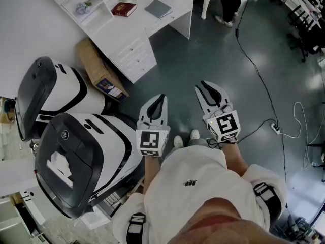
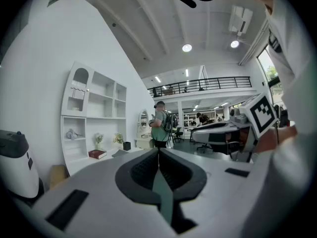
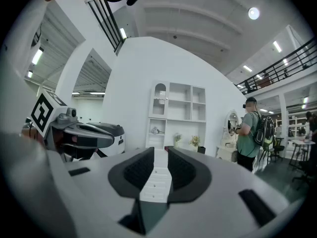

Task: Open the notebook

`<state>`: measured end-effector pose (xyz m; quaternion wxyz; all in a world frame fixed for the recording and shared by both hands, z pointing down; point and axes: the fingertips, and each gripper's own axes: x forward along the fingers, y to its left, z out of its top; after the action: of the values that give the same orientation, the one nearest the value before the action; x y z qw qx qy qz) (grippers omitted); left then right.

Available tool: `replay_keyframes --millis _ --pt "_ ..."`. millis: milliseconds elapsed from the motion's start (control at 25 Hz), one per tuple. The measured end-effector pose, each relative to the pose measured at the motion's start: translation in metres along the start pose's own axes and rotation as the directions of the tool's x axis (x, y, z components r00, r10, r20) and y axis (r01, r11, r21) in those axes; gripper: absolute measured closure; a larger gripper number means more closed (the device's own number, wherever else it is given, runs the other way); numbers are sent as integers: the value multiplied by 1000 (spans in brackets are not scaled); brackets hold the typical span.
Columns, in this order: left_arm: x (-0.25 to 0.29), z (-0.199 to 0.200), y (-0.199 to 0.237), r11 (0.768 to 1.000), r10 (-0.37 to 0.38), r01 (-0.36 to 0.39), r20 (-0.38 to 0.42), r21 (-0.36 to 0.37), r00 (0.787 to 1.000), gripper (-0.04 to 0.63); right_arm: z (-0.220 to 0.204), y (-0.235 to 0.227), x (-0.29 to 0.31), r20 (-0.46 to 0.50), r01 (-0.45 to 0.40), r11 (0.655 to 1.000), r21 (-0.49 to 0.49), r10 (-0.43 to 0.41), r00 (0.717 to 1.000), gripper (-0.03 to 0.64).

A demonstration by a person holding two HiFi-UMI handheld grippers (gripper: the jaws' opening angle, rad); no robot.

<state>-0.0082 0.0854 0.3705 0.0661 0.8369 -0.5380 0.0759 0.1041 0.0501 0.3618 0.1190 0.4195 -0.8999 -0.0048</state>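
Head view: ribbed jaws together on left gripper (image 1: 160, 98), apart on right gripper (image 1: 208, 88).

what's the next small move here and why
Probably step forward toward the white desk. The grey notebook lies closed on the desk top, well out of reach across the floor, and neither the left gripper, jaws together, nor the right gripper, jaws slightly apart, holds anything.
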Motion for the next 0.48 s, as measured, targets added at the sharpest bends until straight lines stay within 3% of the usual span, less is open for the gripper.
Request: replay_keyframes --millis 480 --pt "7 7 1 999 -44 44 14 17 999 595 -2 3 -1 9 49 997 57 -49 999 543"
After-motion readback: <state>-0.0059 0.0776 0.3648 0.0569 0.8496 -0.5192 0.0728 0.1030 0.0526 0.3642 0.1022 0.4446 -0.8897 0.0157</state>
